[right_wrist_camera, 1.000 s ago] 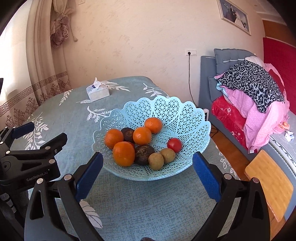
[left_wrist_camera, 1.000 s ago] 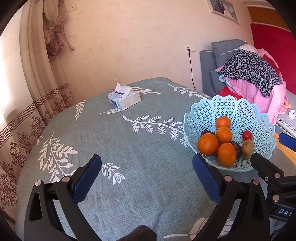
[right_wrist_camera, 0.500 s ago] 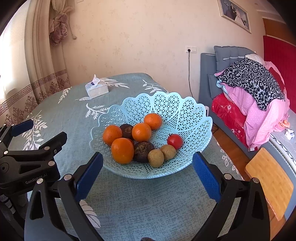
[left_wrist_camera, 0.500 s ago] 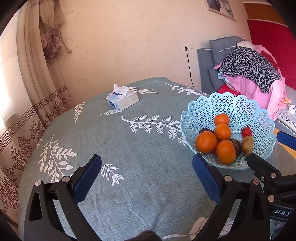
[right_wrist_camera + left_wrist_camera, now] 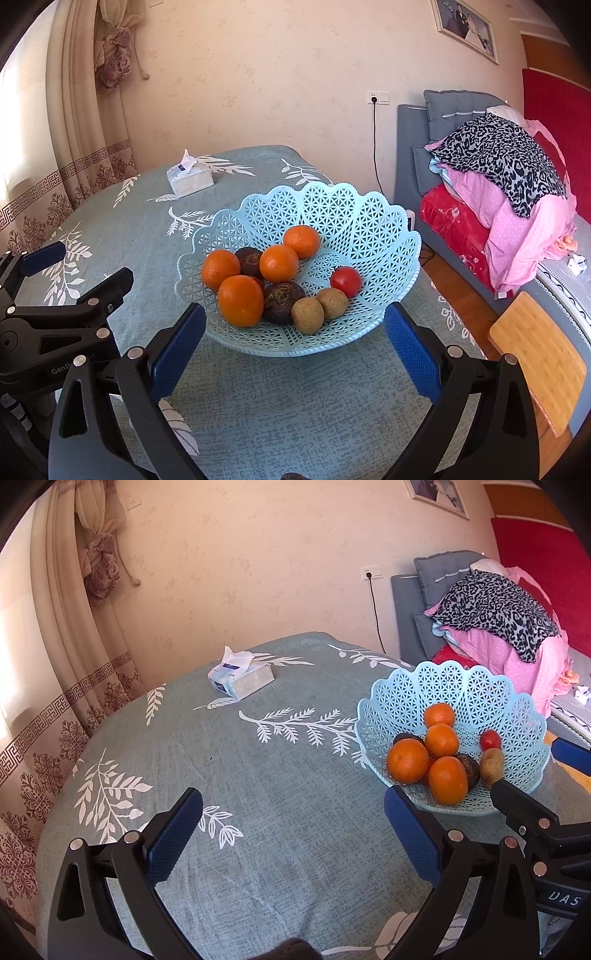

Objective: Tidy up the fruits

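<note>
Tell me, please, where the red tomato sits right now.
In the right wrist view, the red tomato lies in the blue basket, on its right side, just behind the two brown kiwis.

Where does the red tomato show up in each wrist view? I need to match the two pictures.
Left wrist view: the red tomato sits far right in the basket, just above a brown fruit.
Right wrist view: the red tomato lies right of centre in the basket, behind two brown fruits.
Shared landmark: the tissue pack at the table's far side.
</note>
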`<state>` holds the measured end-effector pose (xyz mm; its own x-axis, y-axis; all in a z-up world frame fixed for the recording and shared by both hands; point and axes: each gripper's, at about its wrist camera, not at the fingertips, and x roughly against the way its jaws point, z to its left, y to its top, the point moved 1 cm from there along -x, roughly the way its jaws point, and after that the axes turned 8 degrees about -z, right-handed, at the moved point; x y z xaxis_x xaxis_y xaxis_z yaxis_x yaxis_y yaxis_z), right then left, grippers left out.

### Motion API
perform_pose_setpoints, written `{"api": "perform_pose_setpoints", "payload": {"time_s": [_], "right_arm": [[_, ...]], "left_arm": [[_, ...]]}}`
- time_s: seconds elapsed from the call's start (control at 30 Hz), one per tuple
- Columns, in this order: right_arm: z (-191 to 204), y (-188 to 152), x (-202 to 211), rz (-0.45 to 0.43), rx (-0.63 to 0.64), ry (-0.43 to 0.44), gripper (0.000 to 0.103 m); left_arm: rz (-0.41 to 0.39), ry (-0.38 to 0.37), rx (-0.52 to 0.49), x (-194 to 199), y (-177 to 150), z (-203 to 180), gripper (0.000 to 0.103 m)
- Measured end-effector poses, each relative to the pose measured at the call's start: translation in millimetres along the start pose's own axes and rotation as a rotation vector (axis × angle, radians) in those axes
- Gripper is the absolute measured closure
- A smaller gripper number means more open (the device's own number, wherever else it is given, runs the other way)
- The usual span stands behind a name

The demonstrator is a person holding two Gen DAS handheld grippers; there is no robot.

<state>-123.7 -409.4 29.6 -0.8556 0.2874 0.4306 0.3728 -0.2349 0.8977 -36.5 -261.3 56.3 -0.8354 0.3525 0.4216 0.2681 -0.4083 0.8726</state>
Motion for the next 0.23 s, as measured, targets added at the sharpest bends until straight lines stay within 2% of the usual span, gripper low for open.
{"api": "perform_pose_setpoints", "payload": {"time_s": [0.23], "right_arm": [[-0.2,-0.5,0.9,0.001,-0.003,0.002,0.004]], "left_arm": [[0.027,0.011,0.034,-2.3,-2.7,11.1,0.005]]}}
